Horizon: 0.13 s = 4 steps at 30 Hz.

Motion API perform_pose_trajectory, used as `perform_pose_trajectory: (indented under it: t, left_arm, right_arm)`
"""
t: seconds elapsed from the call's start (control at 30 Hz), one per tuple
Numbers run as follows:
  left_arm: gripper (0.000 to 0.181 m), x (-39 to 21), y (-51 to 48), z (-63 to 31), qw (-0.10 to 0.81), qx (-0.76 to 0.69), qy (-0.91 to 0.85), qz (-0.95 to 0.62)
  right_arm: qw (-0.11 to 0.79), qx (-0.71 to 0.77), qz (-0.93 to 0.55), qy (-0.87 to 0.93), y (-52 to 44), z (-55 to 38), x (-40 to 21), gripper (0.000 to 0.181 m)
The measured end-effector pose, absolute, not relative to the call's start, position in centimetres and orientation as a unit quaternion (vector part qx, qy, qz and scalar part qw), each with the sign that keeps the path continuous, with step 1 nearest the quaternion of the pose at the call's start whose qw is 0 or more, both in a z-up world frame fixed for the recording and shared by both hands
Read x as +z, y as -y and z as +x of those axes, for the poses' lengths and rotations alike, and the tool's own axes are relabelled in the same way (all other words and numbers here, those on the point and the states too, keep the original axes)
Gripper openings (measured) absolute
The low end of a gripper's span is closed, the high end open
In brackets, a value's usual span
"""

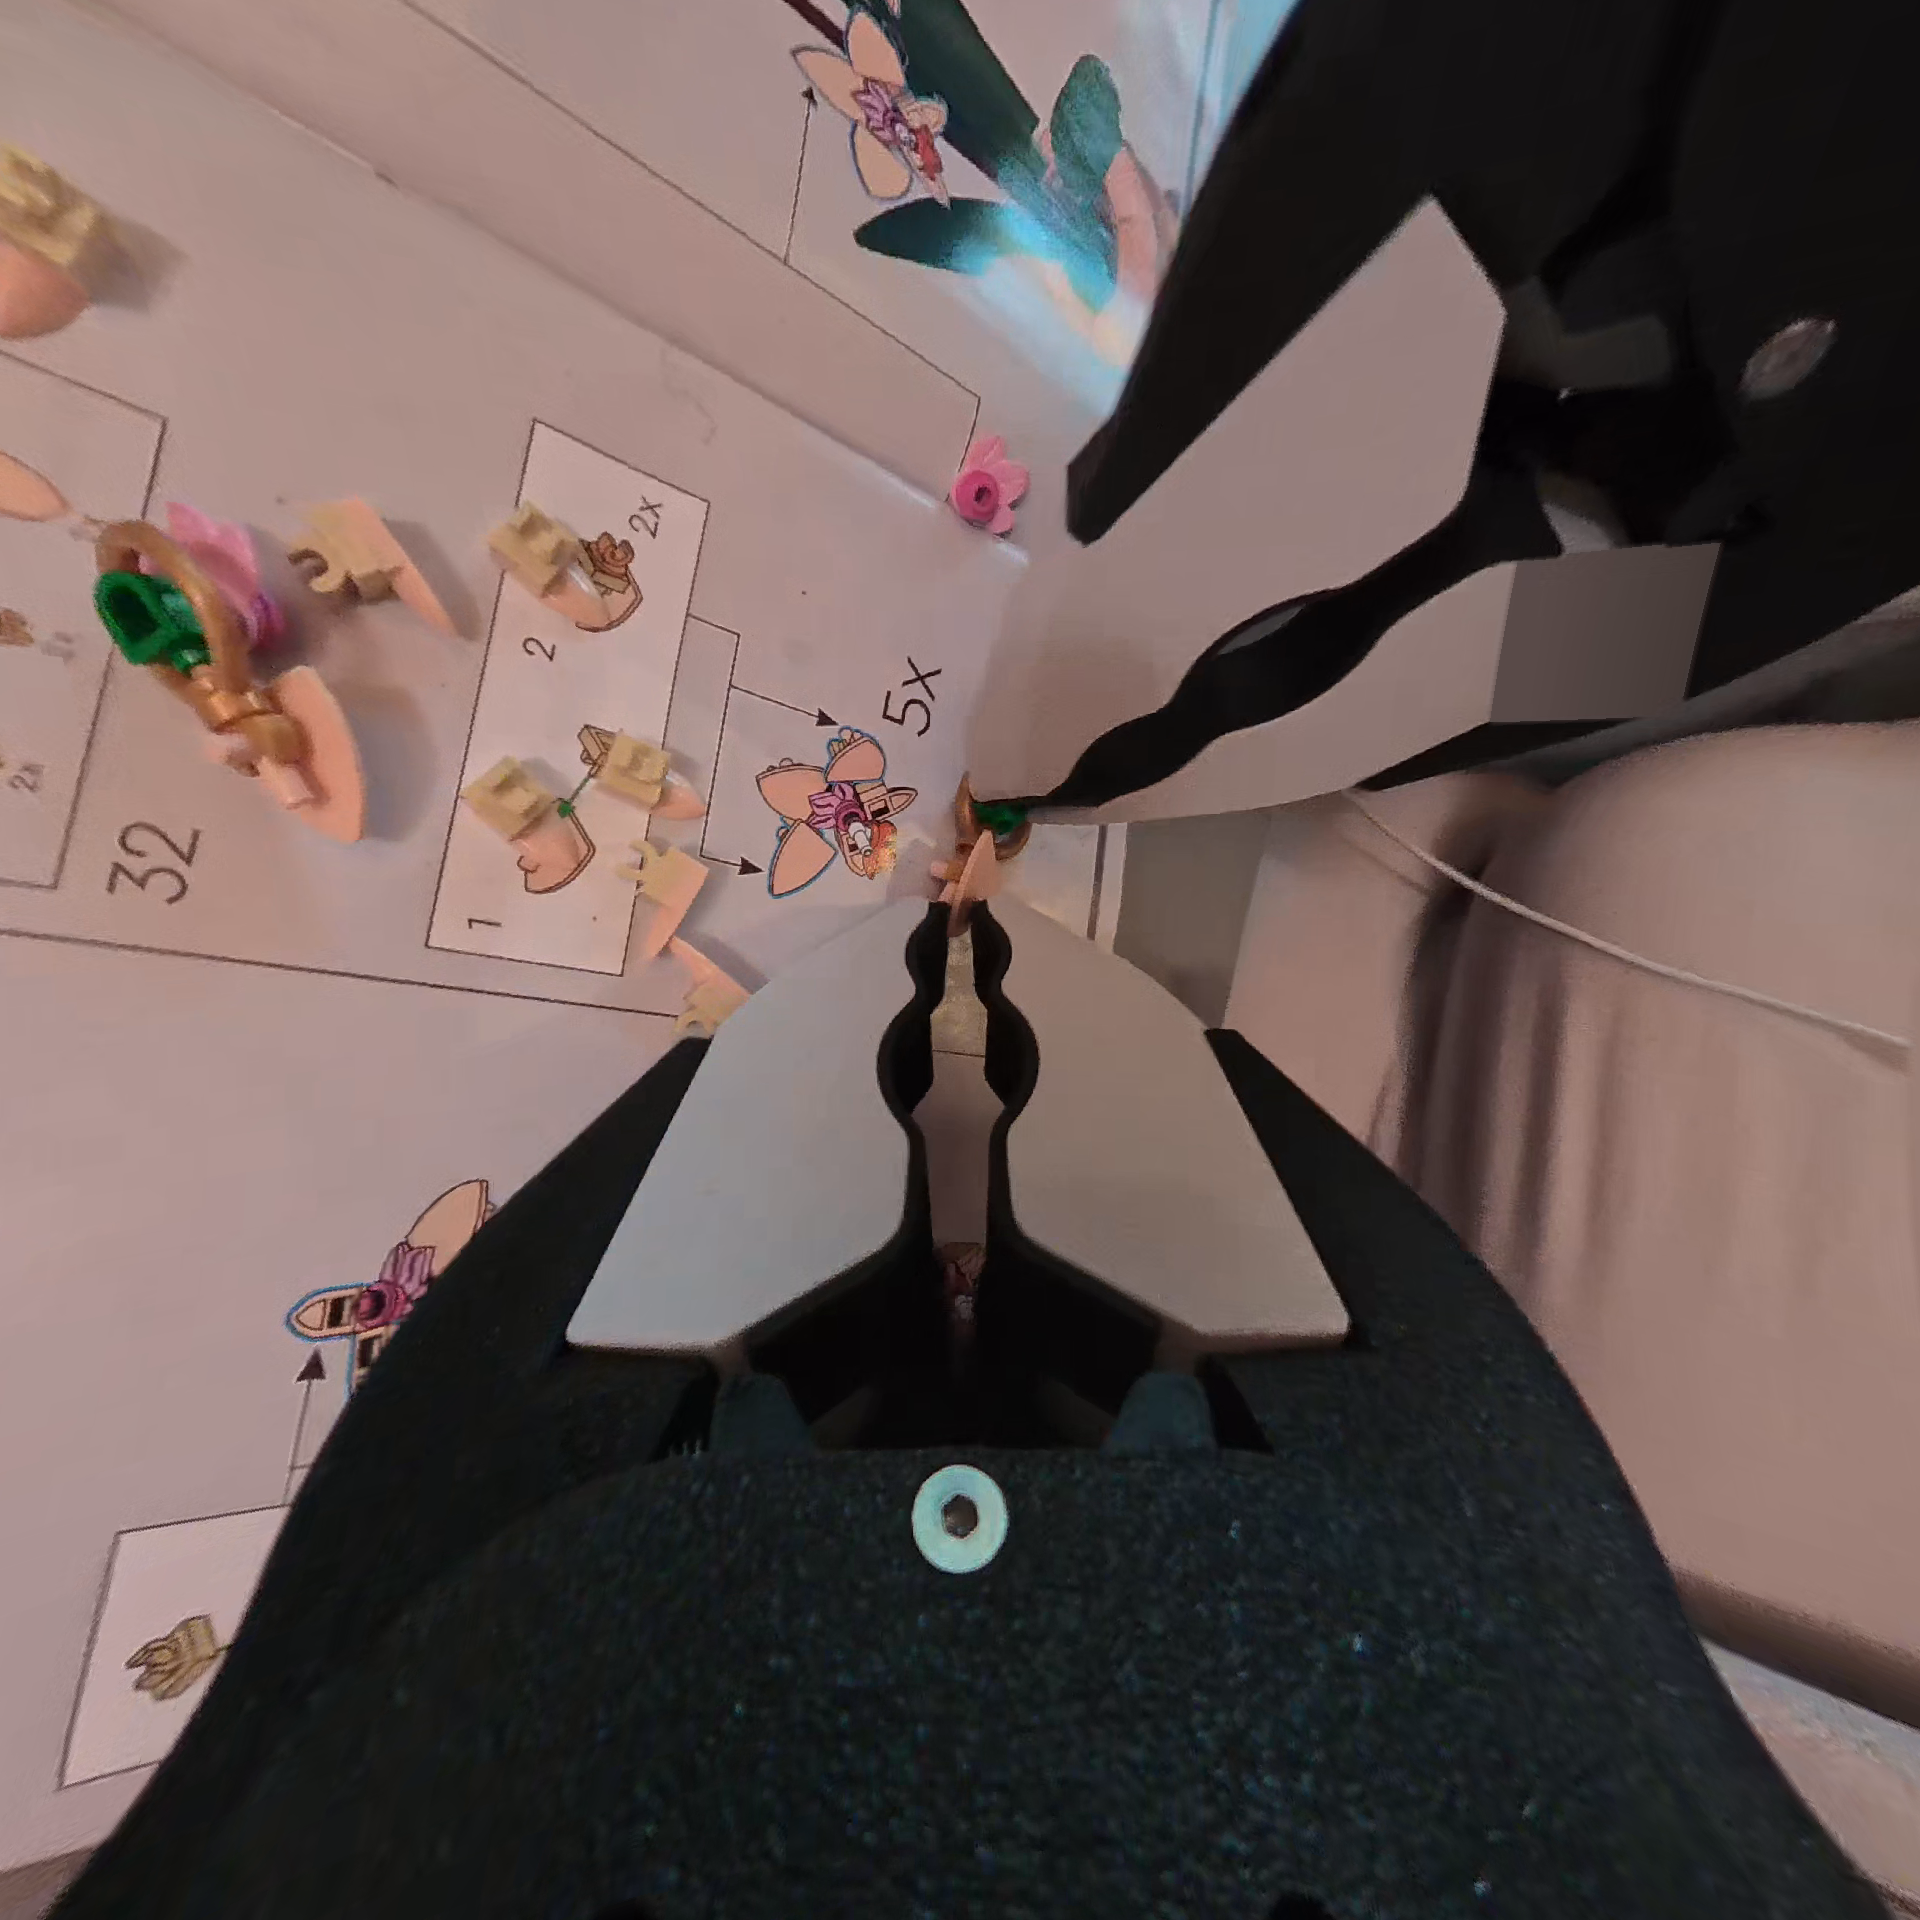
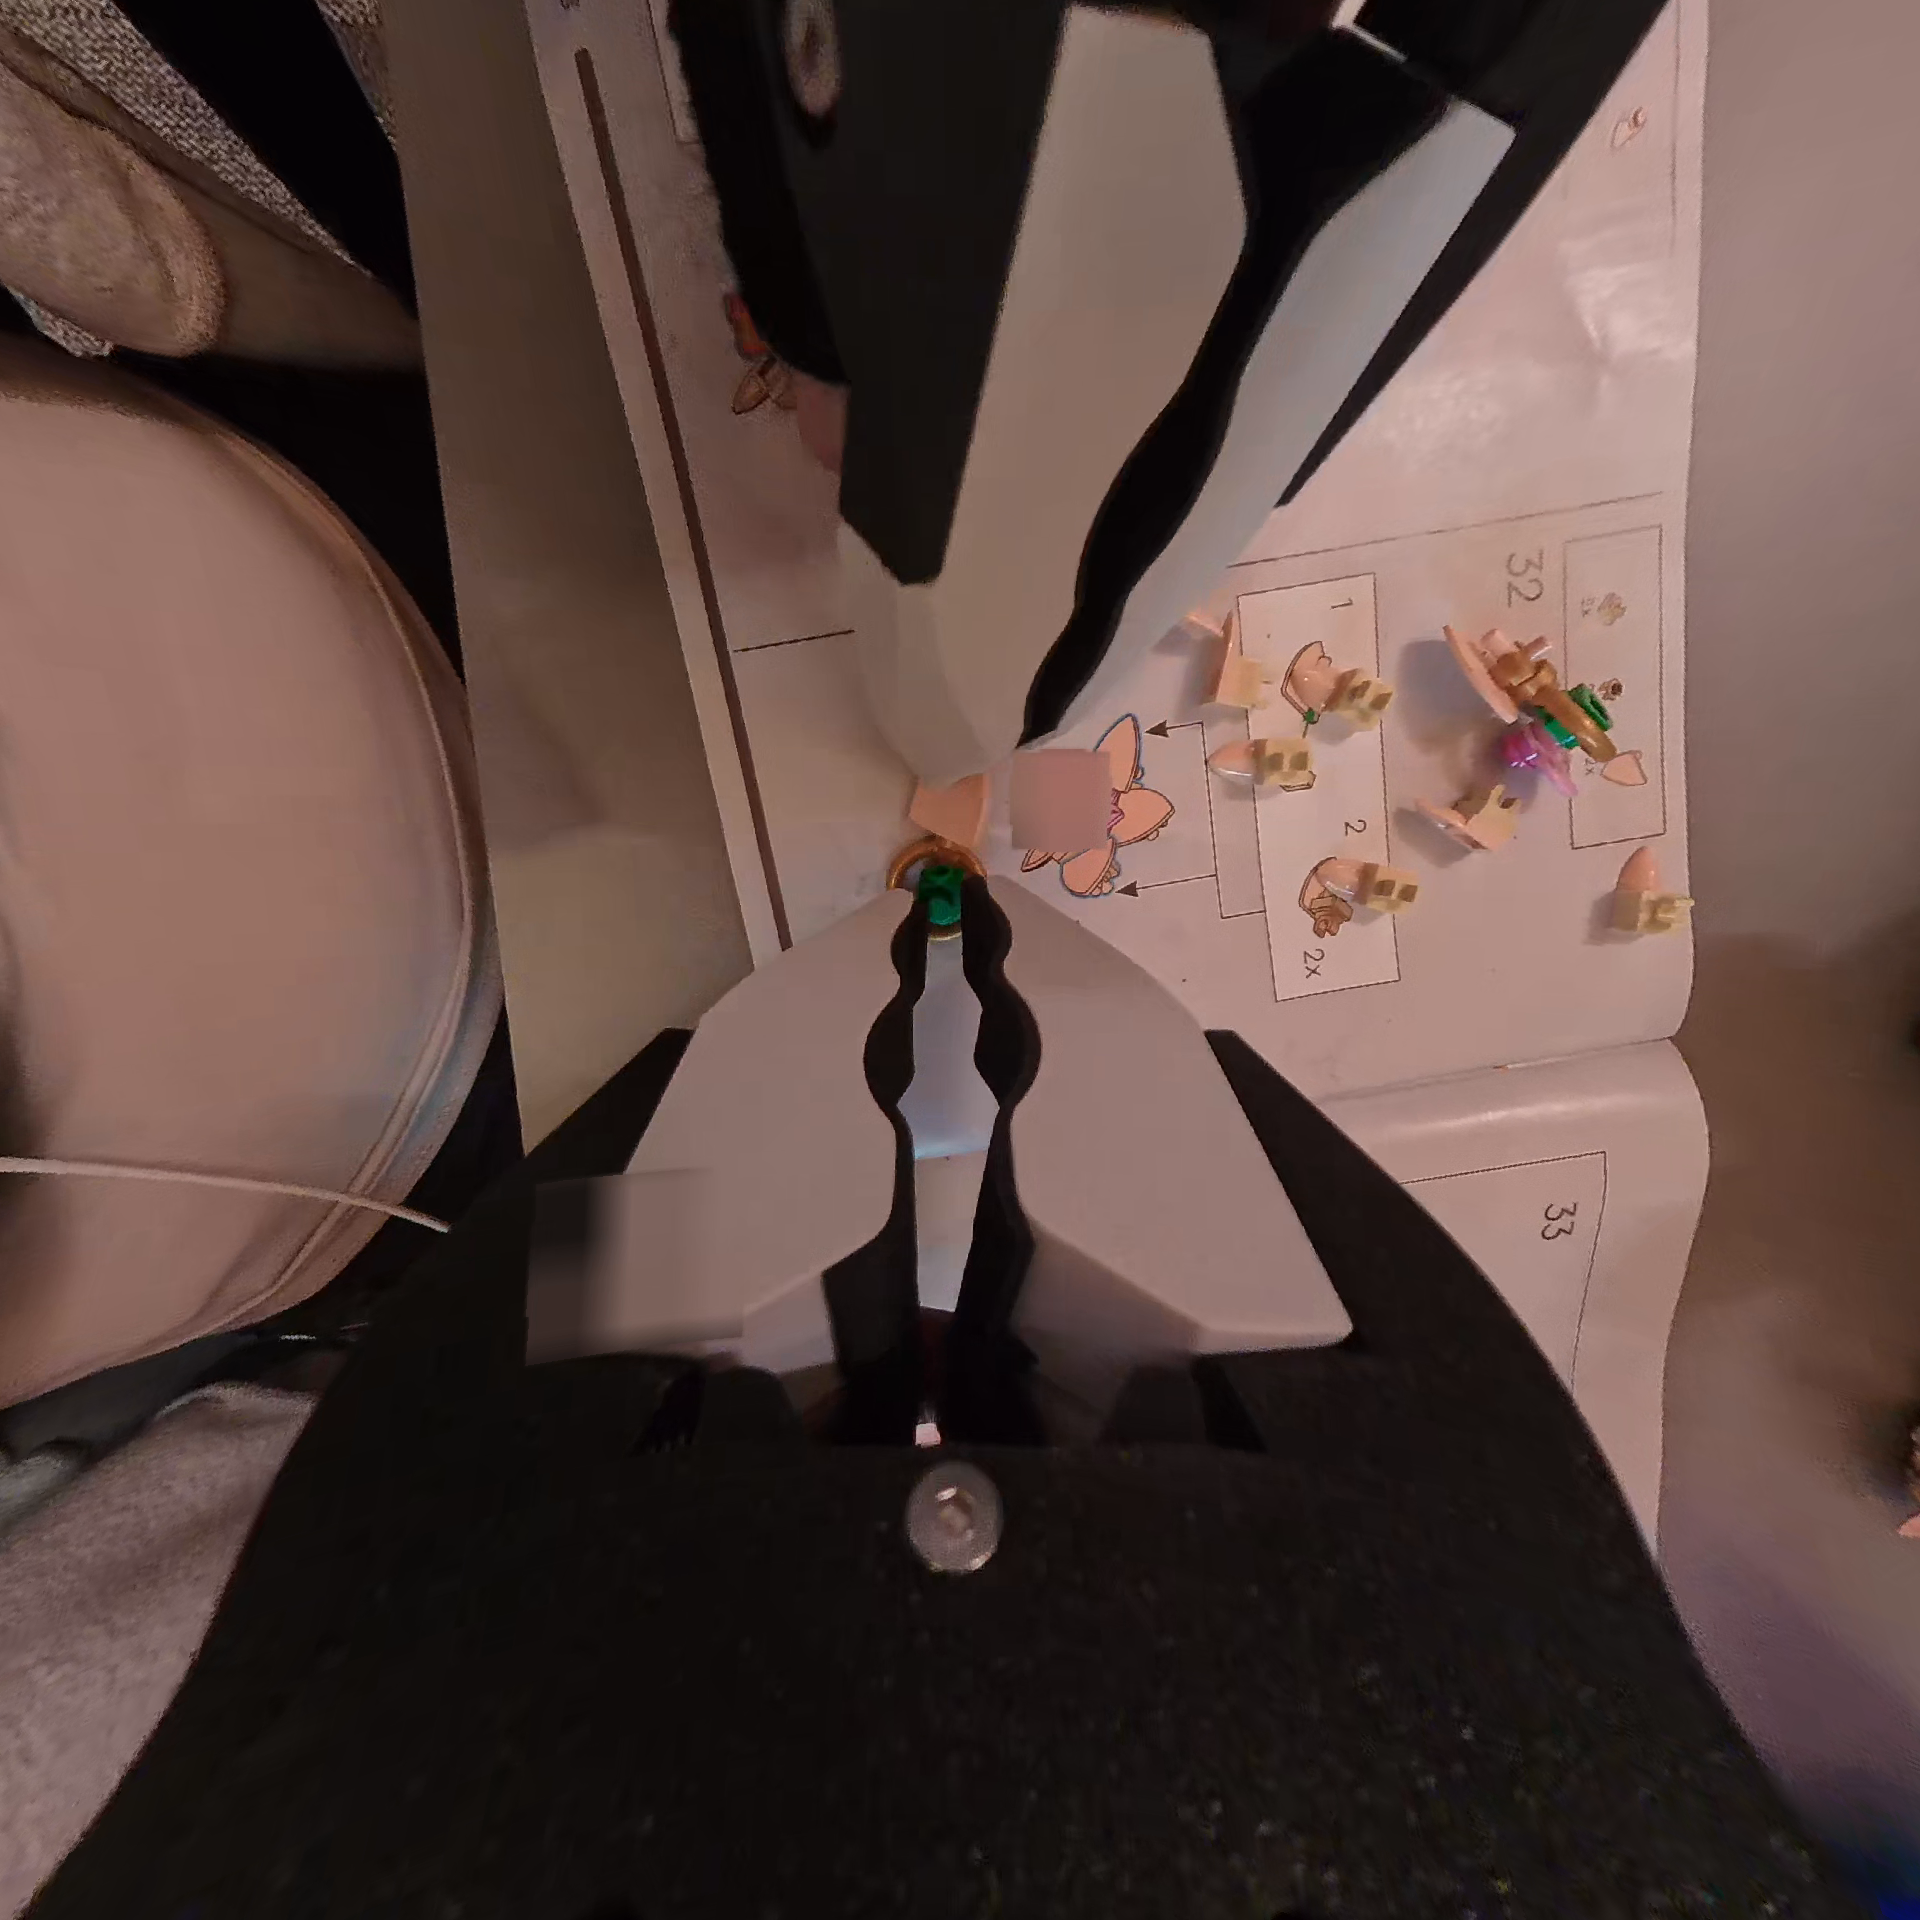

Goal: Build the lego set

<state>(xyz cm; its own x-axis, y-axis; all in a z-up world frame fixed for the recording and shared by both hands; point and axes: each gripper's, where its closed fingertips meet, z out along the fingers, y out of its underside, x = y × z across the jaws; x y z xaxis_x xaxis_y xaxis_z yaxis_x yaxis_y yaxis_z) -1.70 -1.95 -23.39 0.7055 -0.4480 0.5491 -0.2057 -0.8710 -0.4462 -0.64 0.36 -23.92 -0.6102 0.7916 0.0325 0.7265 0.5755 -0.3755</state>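
Note:
My left gripper (image 1: 961, 902) is shut on a peach petal piece (image 1: 975, 862), held above the open instruction booklet (image 1: 312, 1039). My right gripper (image 2: 943, 902) is shut on a green clip piece (image 2: 940, 896) that sits in a gold ring piece (image 2: 914, 860). The two grippers meet tip to tip, so the petal (image 2: 951, 805) touches the gold ring. In the left wrist view the right gripper (image 1: 1023, 810) comes in from the right with the green clip (image 1: 1000, 819). In the right wrist view the left gripper (image 2: 971, 764) comes down from above.
On the booklet lie a partly built flower with gold ring, green clip and pink part (image 1: 197, 644), several loose tan-and-peach petal pieces (image 1: 540, 551), and a small pink flower piece (image 1: 989, 486). The same flower (image 2: 1538, 717) shows in the right wrist view. A person's light-coloured clothing (image 2: 208, 779) lies beside the booklet.

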Motion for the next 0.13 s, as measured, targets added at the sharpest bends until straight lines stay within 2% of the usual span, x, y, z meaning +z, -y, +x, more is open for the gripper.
perform_pose_trajectory:
  t: [0.13]
  left_arm:
    - [0.002, -23.08, 1.50, -1.55, 0.170, -0.402, -0.113, -0.893]
  right_arm:
    - [0.112, 0.164, -0.432, 0.880, -0.59, -0.60, -23.87, 0.006]
